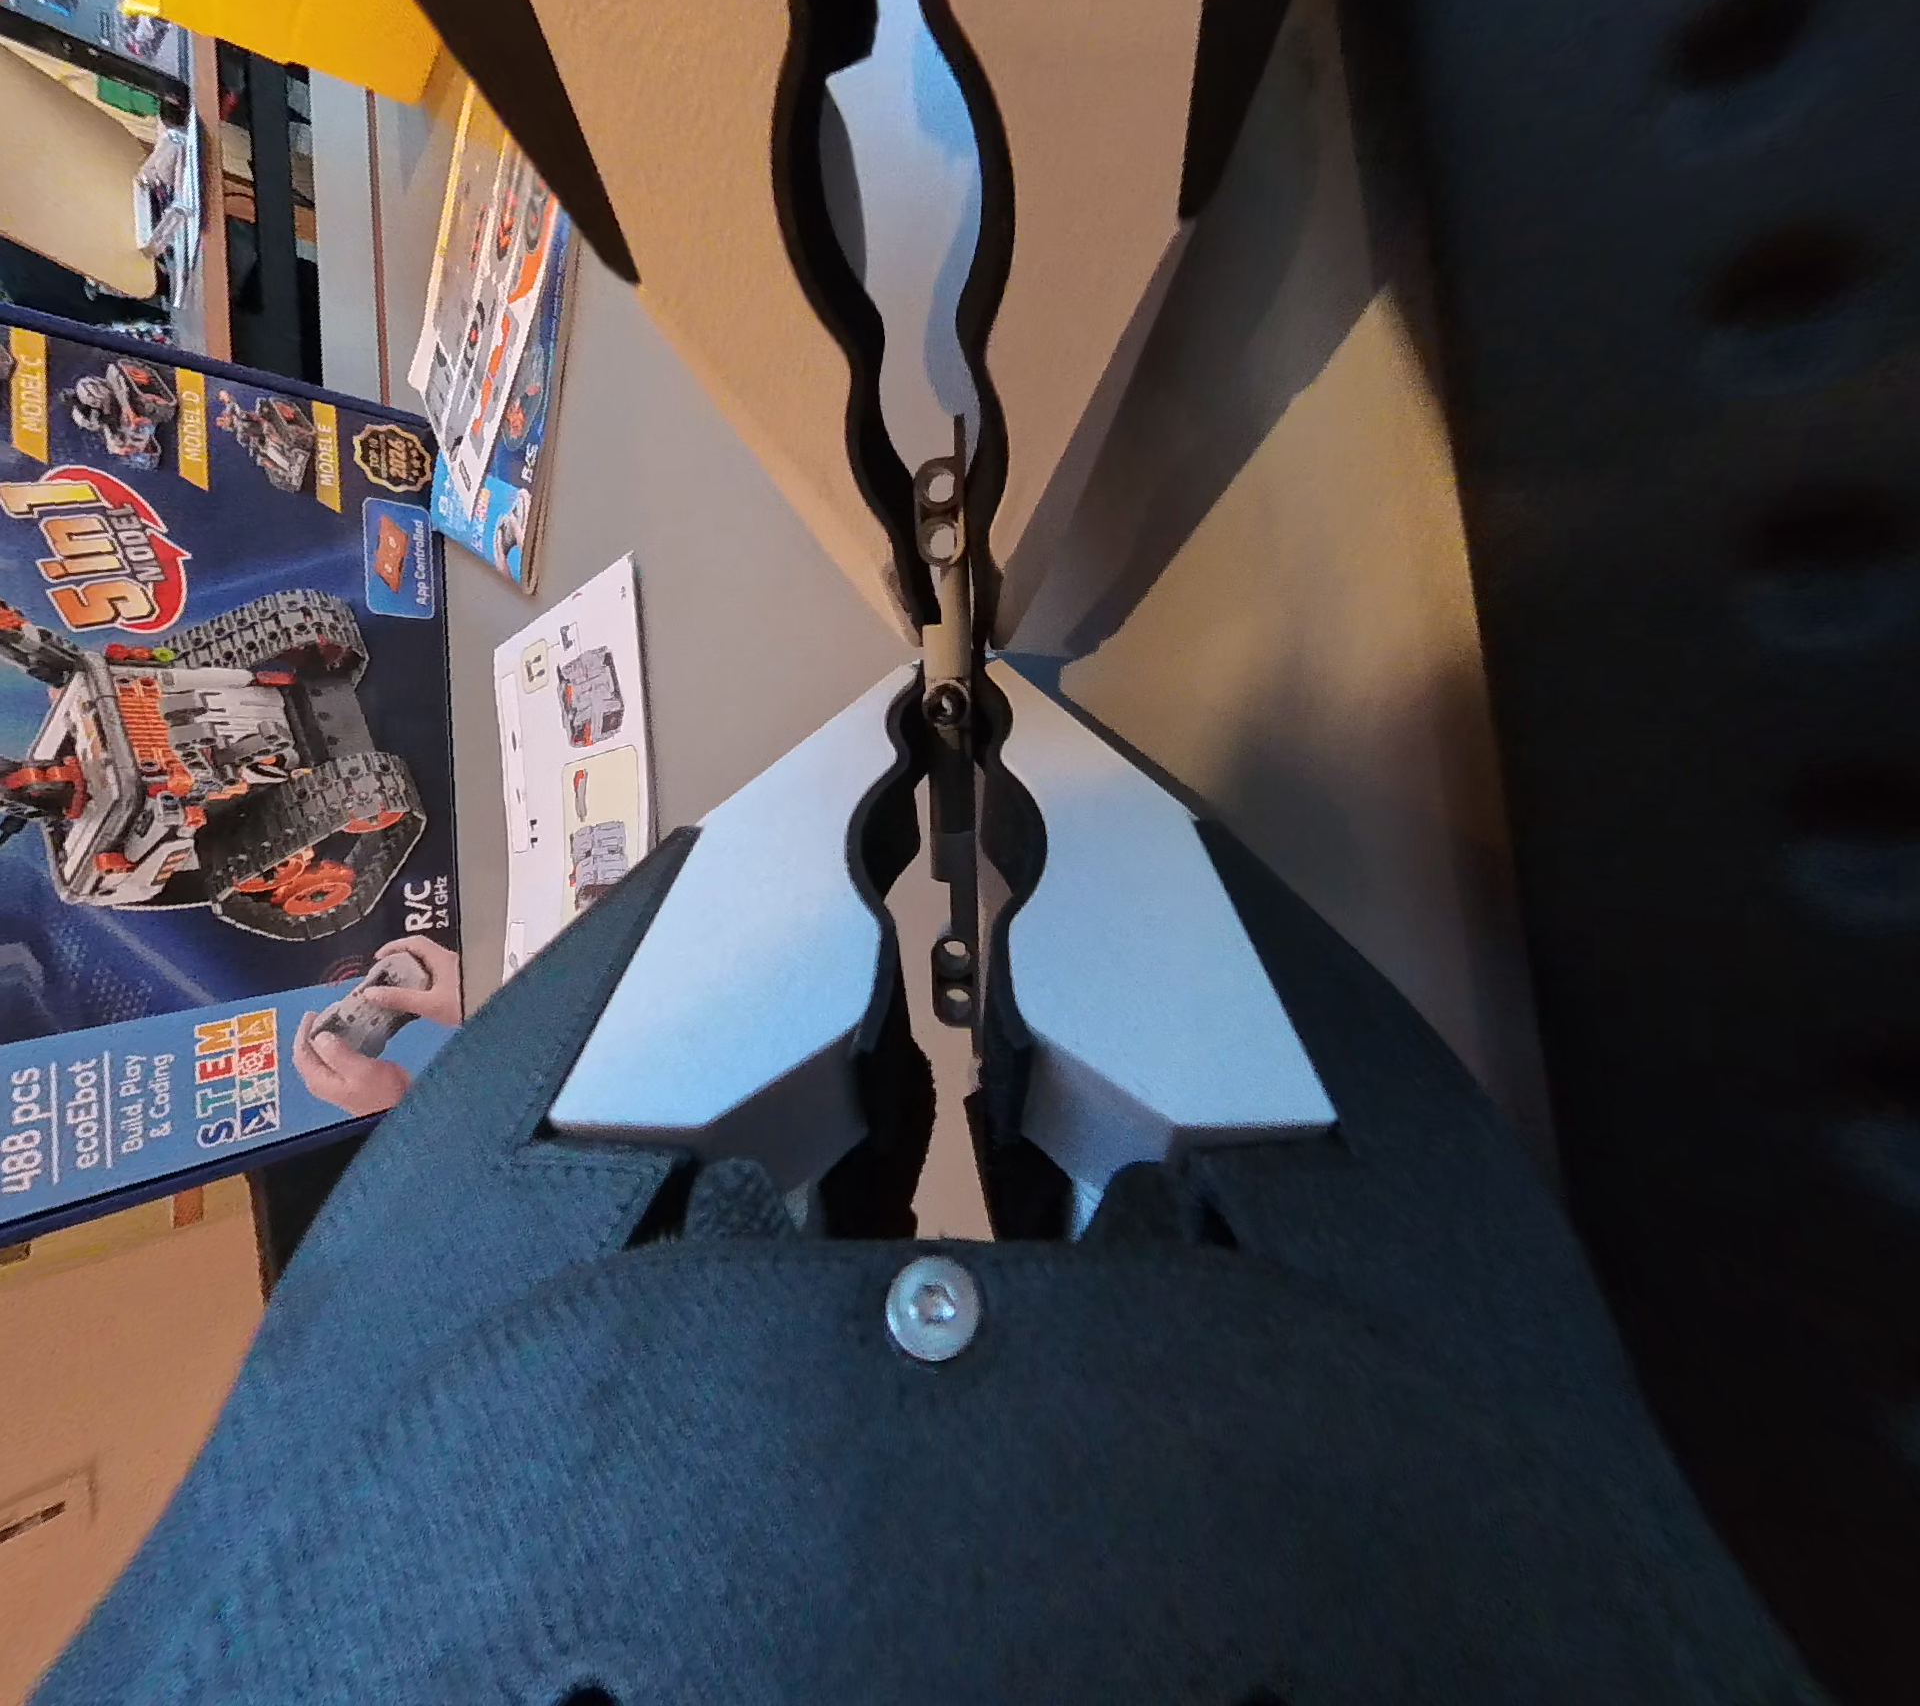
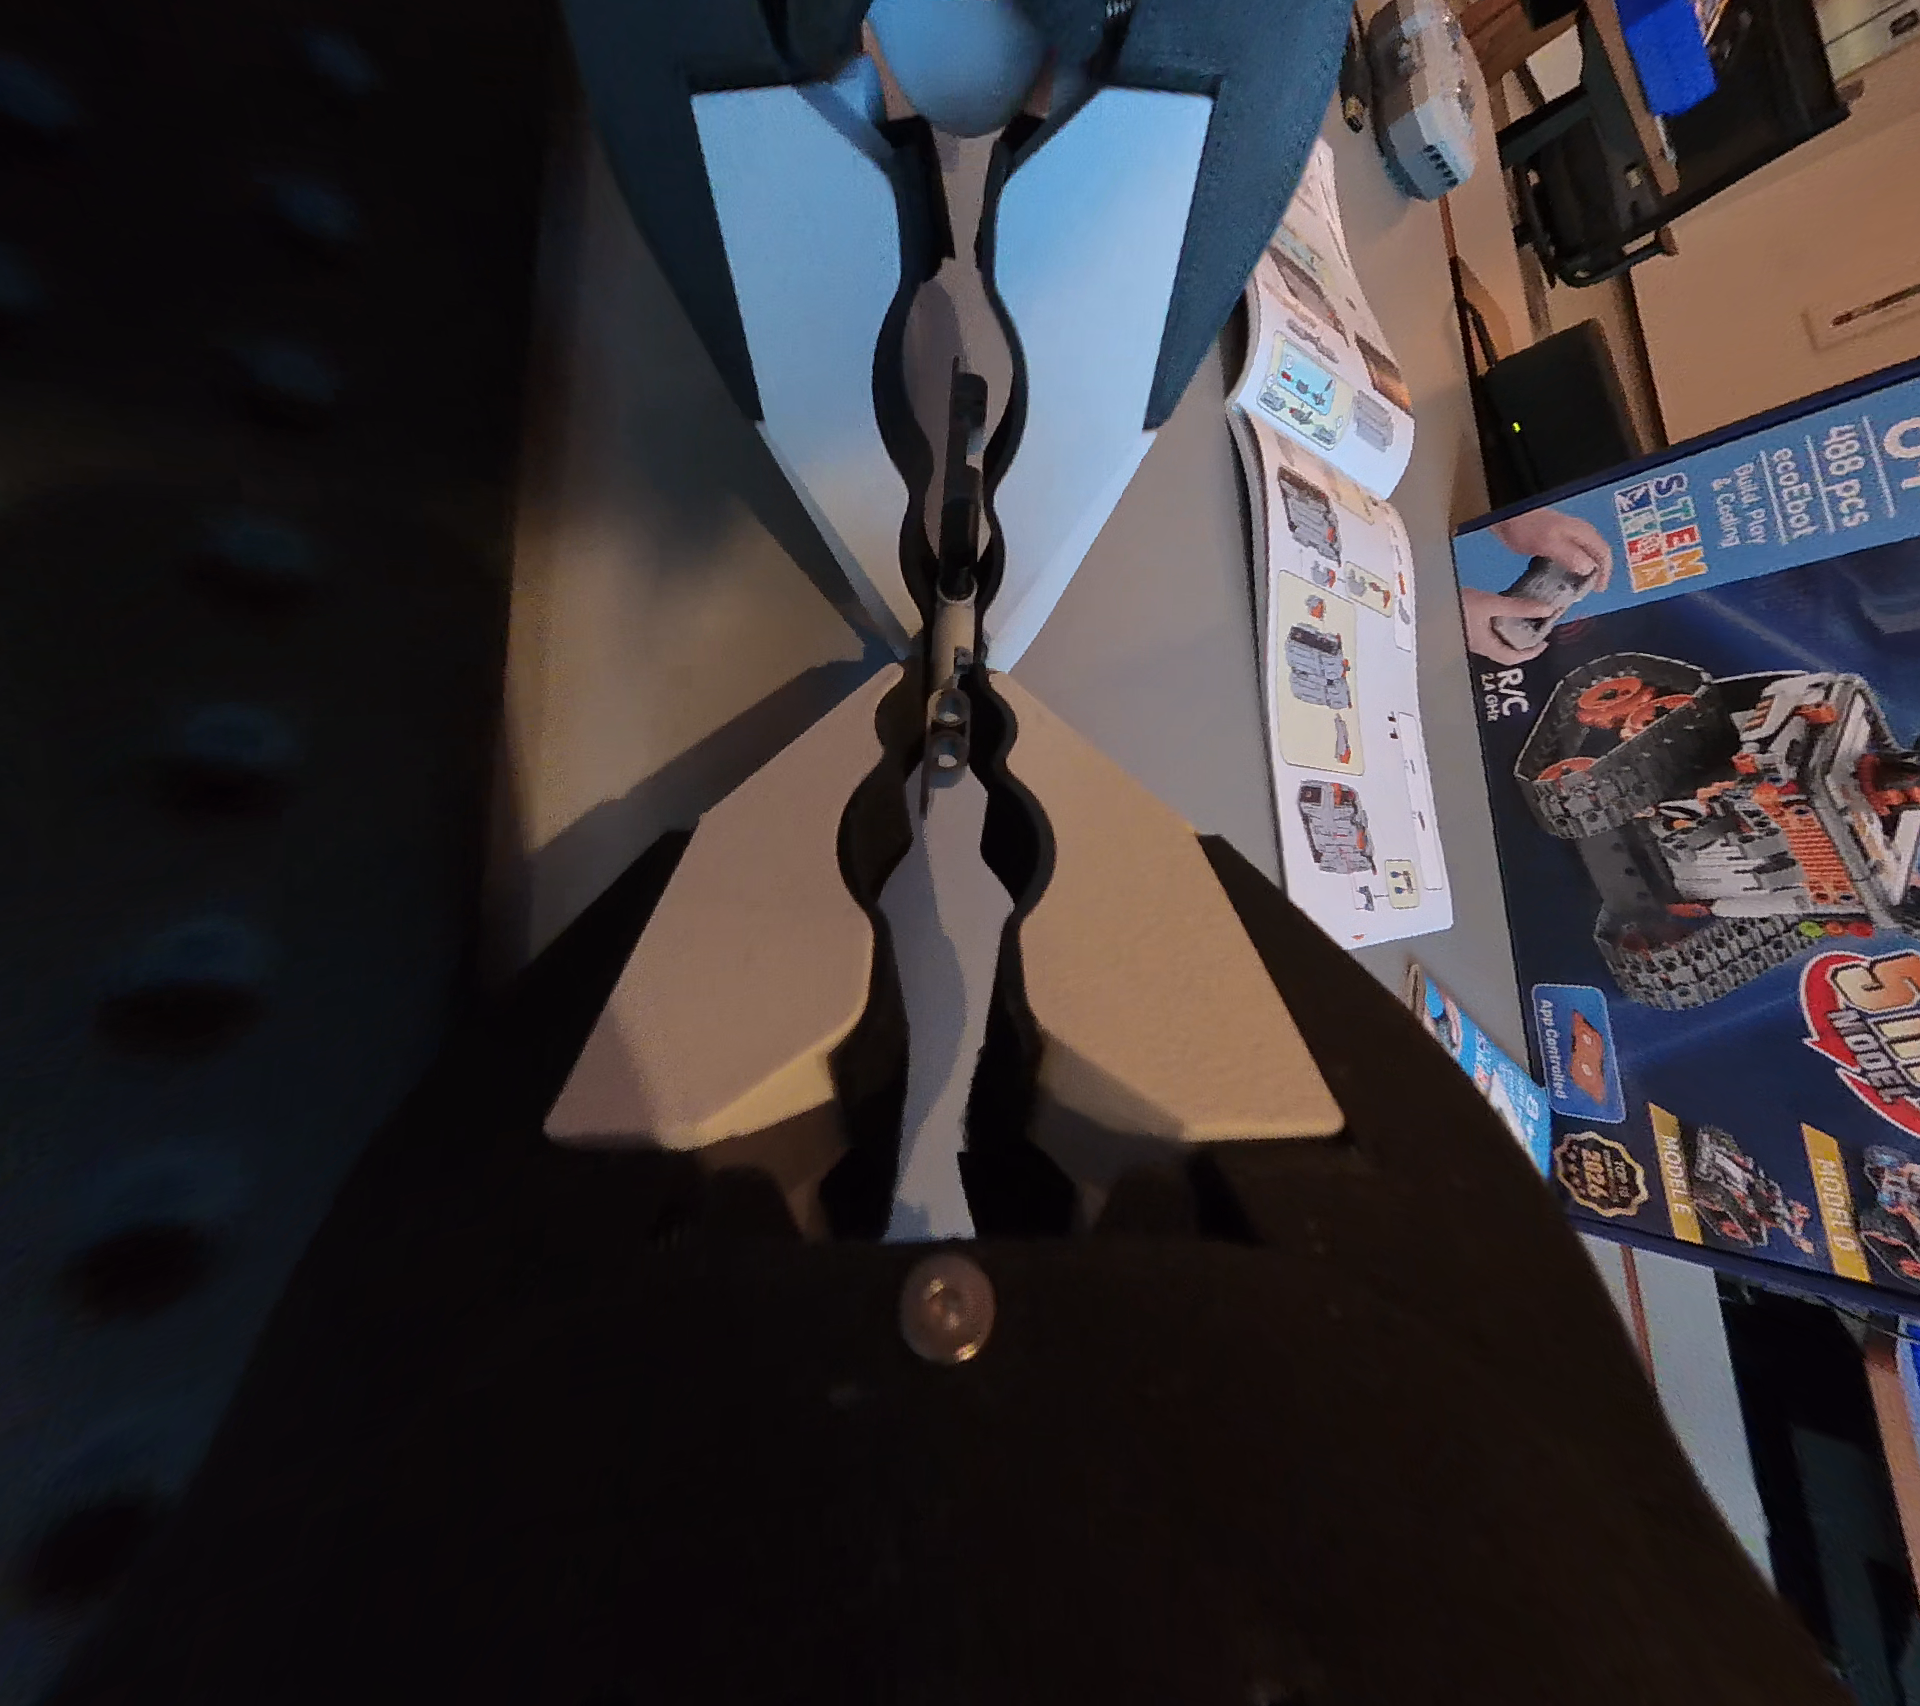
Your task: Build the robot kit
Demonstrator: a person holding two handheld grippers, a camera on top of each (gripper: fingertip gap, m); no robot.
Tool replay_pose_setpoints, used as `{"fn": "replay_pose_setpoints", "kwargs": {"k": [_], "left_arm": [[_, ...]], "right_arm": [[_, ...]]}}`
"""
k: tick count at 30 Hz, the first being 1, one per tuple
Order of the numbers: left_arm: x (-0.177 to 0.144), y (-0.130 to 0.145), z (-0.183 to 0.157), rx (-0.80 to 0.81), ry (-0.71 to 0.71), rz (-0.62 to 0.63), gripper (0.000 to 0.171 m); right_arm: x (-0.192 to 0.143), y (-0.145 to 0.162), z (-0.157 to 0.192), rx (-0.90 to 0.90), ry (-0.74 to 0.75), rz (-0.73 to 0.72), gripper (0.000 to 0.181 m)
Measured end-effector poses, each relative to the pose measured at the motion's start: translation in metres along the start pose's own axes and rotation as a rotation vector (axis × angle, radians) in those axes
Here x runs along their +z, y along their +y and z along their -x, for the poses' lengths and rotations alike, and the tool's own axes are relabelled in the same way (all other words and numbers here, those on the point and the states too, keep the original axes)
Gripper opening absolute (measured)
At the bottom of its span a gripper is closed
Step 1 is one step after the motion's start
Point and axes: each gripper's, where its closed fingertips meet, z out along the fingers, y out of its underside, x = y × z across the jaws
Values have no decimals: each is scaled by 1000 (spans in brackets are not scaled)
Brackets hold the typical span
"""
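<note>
Left gripper (image 1: 948,669) and right gripper (image 2: 951,669) meet tip to tip, both pairs of fingers clamped on same slim building-block assembly (image 1: 948,700): dark holed beam pieces joined by pale grey connector, held between the two grippers above grey desk (image 2: 1164,669). Open instruction booklet (image 2: 1340,617) lies flat on desk just beside right fingers. Blue robot-kit box (image 1: 197,773) lies beyond booklet. Dark perforated surface (image 1: 1714,721) close on opposite side.

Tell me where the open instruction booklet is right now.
The open instruction booklet lies on the grey table, right of the two meeting grippers in the right wrist view, beside the blue toy box.
</note>
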Motion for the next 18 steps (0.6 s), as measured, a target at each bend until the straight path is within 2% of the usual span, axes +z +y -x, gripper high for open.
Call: {"fn": "replay_pose_setpoints", "kwargs": {"k": [4,7,11,14,16,18], "left_arm": [[-1,0,0,-16,1,-18,5],[-7,-1,3,-33,-22,-80,4],[-32,-22,11,-227,53,-300,9],[-35,-26,13,-264,84,-335,22],[-33,-27,8,-238,86,-333,9],[-33,-27,8,-190,53,-321,6]], "right_arm": [[0,-1,0,13,-7,-12,6],[-2,-1,-2,25,-4,-36,6],[-9,-2,-8,72,-13,-90,5],[-11,-9,-9,103,-24,-132,5],[-10,-10,-8,106,-35,-139,5],[-11,-11,-6,108,-47,-142,5]]}}
